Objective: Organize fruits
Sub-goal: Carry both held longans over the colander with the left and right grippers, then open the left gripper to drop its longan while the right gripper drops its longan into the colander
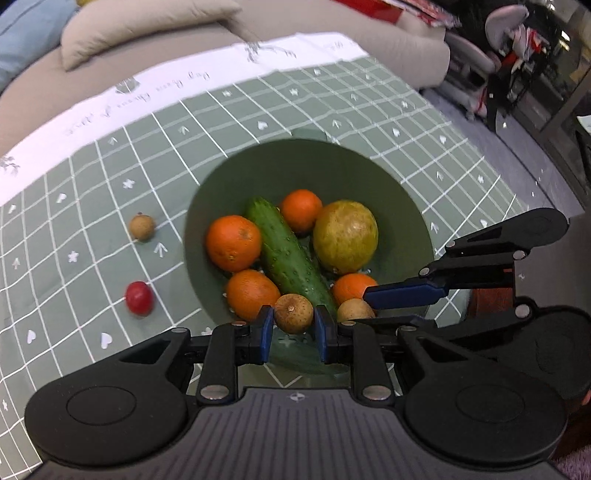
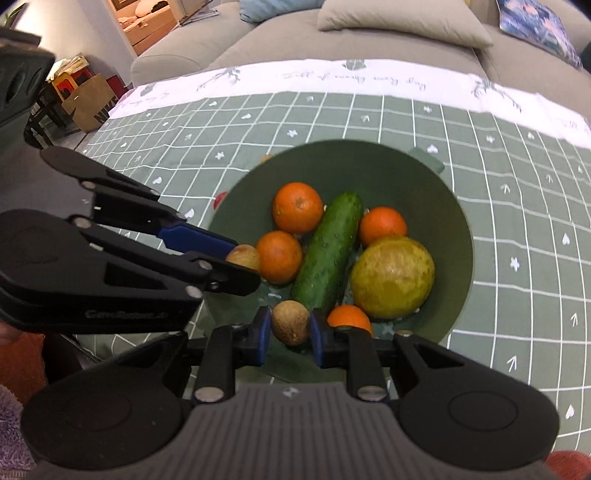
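Observation:
A green bowl (image 1: pixel 280 166) (image 2: pixel 458 221) holds several oranges (image 1: pixel 233 243) (image 2: pixel 297 207), a cucumber (image 1: pixel 288 254) (image 2: pixel 330 251) and a large yellow-green fruit (image 1: pixel 345 236) (image 2: pixel 392 277). My left gripper (image 1: pixel 293 326) is shut on a small brown longan (image 1: pixel 293 313) over the bowl's near rim. My right gripper (image 2: pixel 290 330) is shut on another brown longan (image 2: pixel 290 322), also over the near rim. Each gripper shows in the other's view, the right (image 1: pixel 369 302) holding its longan (image 1: pixel 354 310), the left (image 2: pixel 243 258) holding its longan (image 2: pixel 243 256).
A loose longan (image 1: pixel 141 227) and a red cherry tomato (image 1: pixel 139 298) lie on the green checked tablecloth (image 1: pixel 92 221) left of the bowl. A beige sofa with cushions (image 2: pixel 402 18) stands behind the table. A paper bag (image 2: pixel 90 101) sits on the floor far left.

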`<state>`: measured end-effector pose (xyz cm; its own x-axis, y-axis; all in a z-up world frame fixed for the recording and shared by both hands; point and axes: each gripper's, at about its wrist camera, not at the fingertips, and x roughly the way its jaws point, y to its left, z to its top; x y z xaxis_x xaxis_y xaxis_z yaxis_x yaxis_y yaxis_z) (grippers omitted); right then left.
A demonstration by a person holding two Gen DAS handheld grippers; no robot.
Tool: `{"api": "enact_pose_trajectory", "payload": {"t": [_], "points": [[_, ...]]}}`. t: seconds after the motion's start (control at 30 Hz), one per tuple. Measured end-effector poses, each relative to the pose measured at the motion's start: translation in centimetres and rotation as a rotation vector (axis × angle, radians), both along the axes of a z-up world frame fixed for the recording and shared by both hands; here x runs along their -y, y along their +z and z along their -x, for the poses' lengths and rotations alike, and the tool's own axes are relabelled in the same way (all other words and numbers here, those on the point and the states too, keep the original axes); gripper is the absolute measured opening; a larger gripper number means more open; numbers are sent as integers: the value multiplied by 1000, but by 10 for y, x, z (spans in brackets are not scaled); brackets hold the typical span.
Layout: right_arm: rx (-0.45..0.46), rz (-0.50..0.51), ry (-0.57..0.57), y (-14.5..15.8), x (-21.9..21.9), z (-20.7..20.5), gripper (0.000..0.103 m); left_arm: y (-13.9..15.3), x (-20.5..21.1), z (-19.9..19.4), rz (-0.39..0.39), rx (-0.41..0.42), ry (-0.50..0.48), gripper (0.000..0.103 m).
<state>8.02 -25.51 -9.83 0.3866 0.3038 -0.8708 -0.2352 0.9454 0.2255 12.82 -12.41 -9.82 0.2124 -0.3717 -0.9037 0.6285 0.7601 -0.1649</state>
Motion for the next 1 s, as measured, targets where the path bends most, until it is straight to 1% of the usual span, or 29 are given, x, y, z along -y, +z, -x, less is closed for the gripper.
{"api": "enact_pose_trajectory", "payload": {"t": [0.2,0.3,0.63,0.8,0.9,0.97,1.0], "points": [[-36,-19,-15,-9,6,-4,18,-17,13,-11,-55,-78,-18,26],[-52,-30,-16,-13,6,-7,19,-25,17,-14,-96,-101,-29,26],[-101,-29,-7,-27,6,-17,20,-36,33,-23,-181,-155,-72,26],[-110,-25,-10,-29,7,-19,20,-38,38,-24,-206,-142,-90,31],[-118,-31,-16,-30,8,-21,20,-38,39,-24,-201,-138,-88,37],[-122,-29,-17,-29,8,-21,21,-36,37,-25,-189,-140,-84,42],[-125,-28,-18,-29,7,-21,21,-36,36,-27,-179,-144,-80,43]]}}
